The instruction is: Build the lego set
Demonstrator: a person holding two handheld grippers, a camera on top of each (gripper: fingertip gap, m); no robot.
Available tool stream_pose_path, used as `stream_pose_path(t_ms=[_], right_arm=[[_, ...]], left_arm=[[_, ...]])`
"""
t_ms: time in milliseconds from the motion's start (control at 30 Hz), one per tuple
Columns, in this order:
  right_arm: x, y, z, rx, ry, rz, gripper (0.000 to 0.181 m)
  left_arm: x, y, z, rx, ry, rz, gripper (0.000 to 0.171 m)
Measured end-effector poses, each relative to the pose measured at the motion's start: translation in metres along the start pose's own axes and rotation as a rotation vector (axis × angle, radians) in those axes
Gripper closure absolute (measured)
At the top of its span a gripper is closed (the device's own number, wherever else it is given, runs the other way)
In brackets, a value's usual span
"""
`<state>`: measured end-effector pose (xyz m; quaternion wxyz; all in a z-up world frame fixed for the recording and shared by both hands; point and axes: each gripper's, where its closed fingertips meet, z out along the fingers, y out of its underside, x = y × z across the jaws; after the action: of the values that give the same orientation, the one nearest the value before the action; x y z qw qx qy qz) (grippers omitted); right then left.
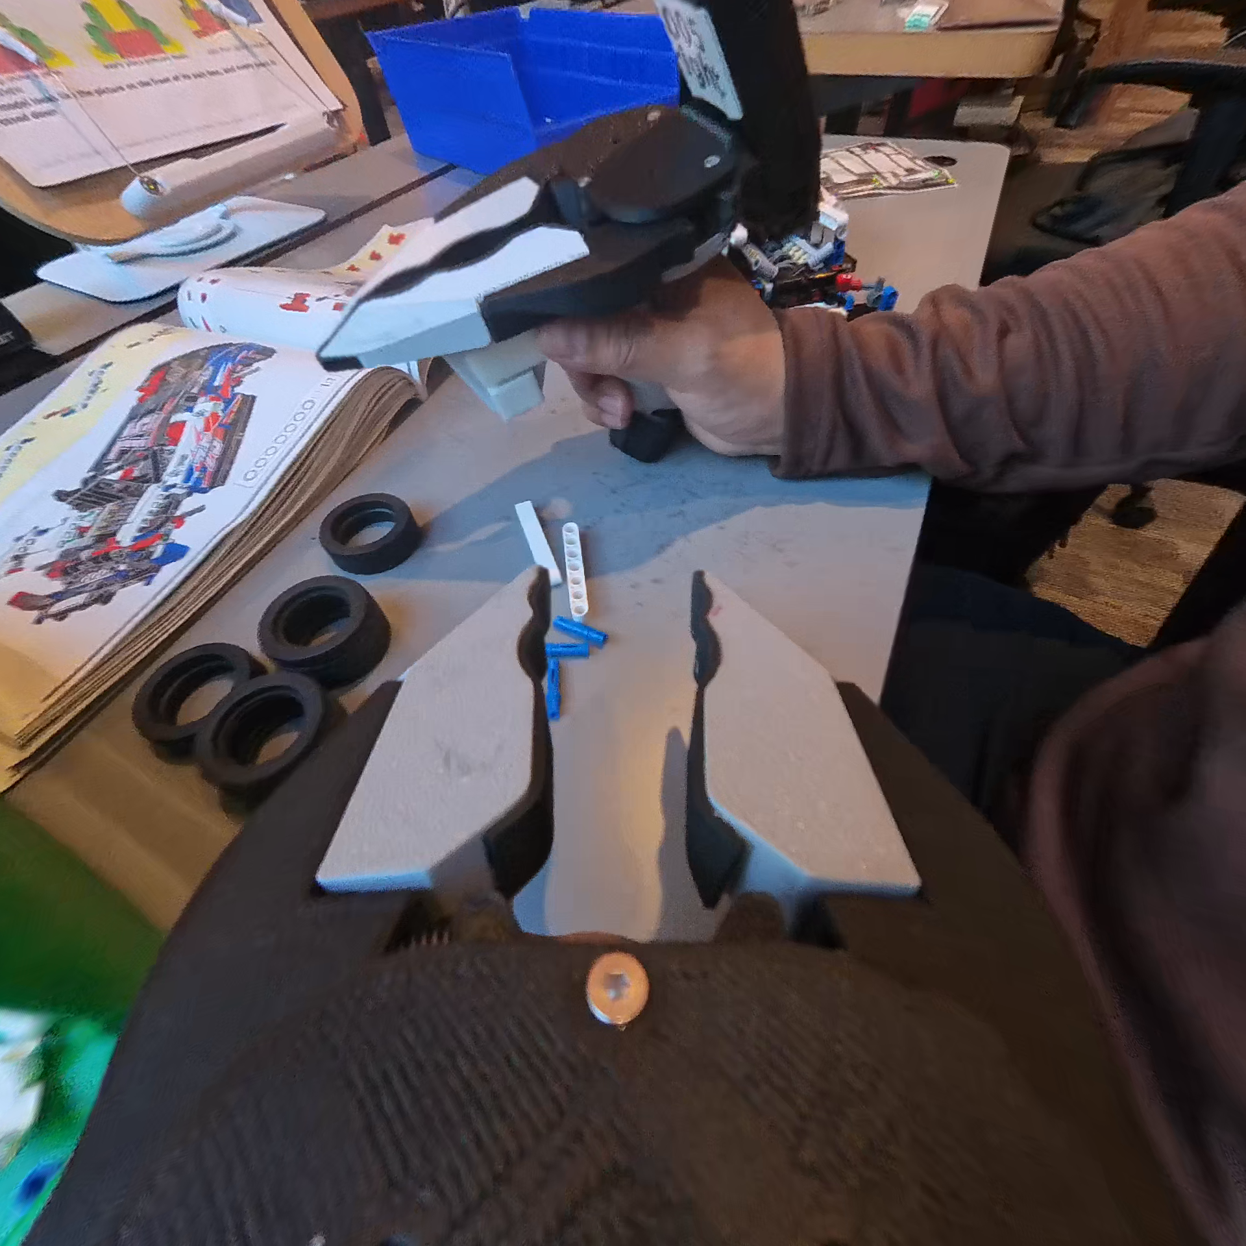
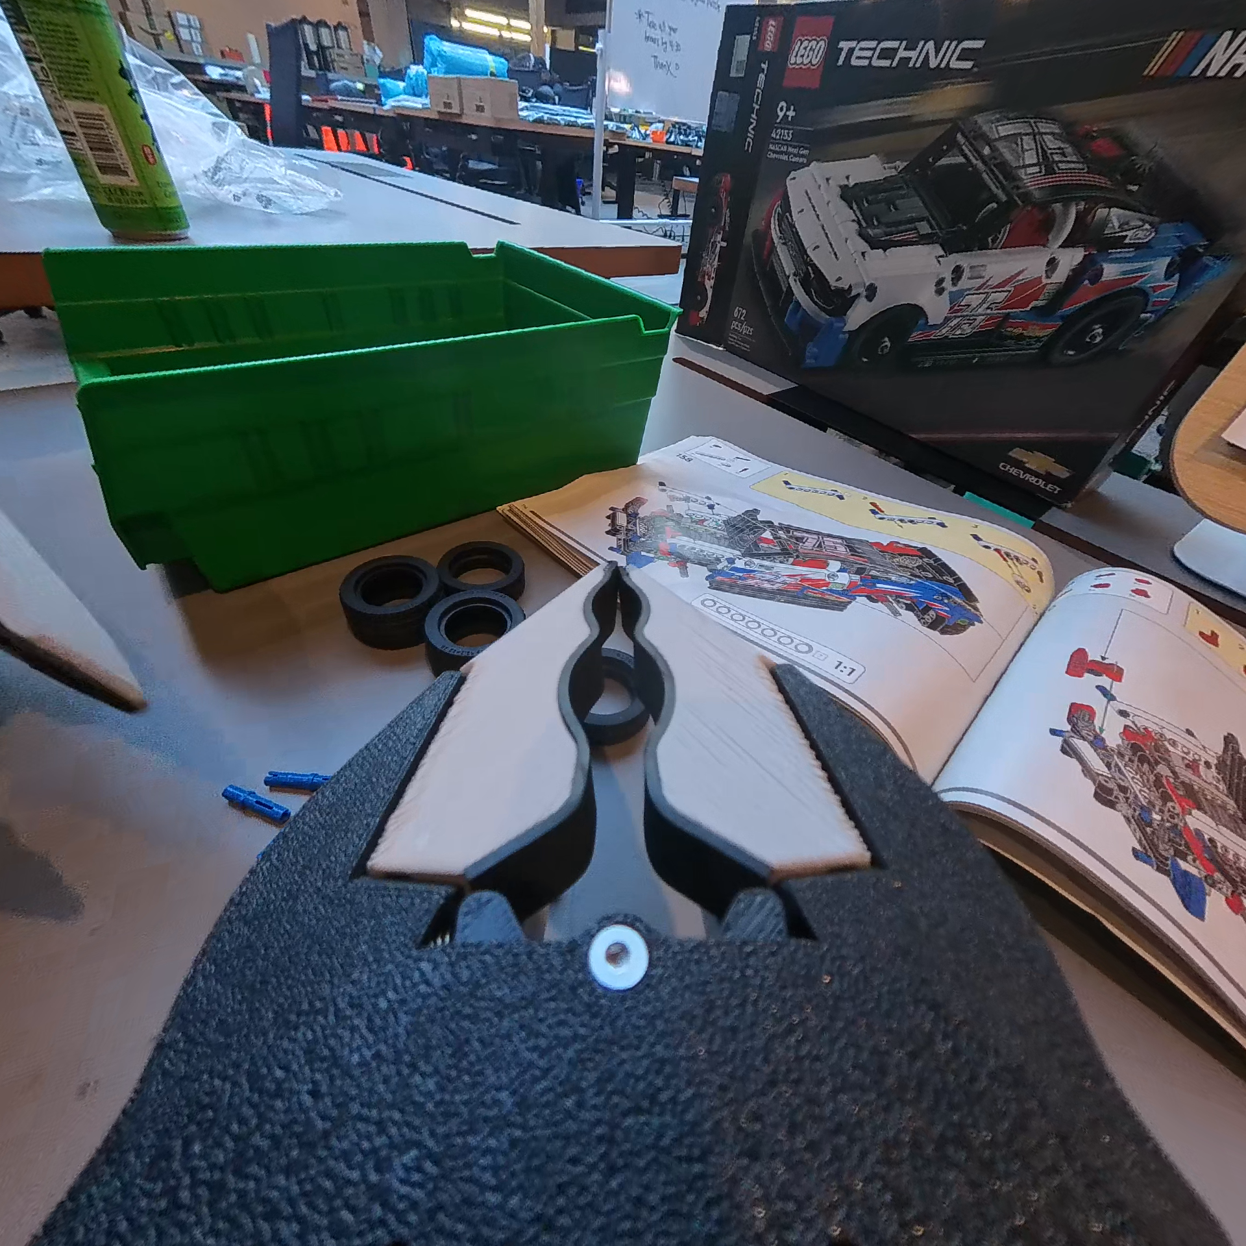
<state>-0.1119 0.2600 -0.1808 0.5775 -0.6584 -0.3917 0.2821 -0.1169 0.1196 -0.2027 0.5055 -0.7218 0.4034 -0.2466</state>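
My left gripper [image 1: 618, 583] is open and empty, low over the grey table. Just past its tips lie three blue pins [image 1: 578, 632], a white beam with holes [image 1: 574, 570] and a white flat bar [image 1: 537, 539]. Several black tyres [image 1: 323, 627] lie to its left. My right gripper [image 2: 615, 573] is shut and empty. It also shows in the left wrist view [image 1: 337, 350], held up by a hand above the open instruction book [image 1: 135, 472]. One tyre [image 2: 610, 701] on the table shows through the gap between its fingers. A partly built model [image 1: 802, 263] stands behind the hand.
A green bin [image 2: 337, 404] stands behind three tyres [image 2: 472, 627]. The set's box [image 2: 944, 236] leans behind the open book [image 2: 809, 573]. Two blue pins [image 2: 256, 802] lie at the left. A blue bin [image 1: 526, 74] stands at the back. A green can [image 2: 101, 114] stands far left. Tip to tip, the grippers are about 15 cm apart.
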Motion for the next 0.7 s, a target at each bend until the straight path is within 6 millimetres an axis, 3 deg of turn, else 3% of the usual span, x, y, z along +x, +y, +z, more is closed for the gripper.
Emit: stream_pose_path(t_ms=[167, 333, 400, 500, 700], right_arm=[[-0.001, 0.000, 0.000, 0.000, -0.001, -0.003, 0.181], [-0.001, 0.004, 0.003, -0.033, 0.008, -0.018, 0.173], [-0.004, 0.005, 0.004, -0.042, 0.003, -0.038, 0.173], [-0.007, 0.007, 0.006, -0.055, 0.000, -0.063, 0.173], [-0.006, 0.005, 0.004, -0.041, 0.008, -0.065, 0.174]], left_arm=[[-0.035, -0.014, -0.055, -0.006, -0.198, -0.034, 0.144], [-0.115, -0.003, -0.129, -0.060, -0.530, -0.151, 0.148], [-0.142, 0.010, -0.148, -0.105, -0.598, -0.240, 0.150], [-0.155, 0.027, -0.148, -0.183, -0.560, -0.359, 0.141], [-0.158, 0.030, -0.132, -0.209, -0.542, -0.314, 0.140]])
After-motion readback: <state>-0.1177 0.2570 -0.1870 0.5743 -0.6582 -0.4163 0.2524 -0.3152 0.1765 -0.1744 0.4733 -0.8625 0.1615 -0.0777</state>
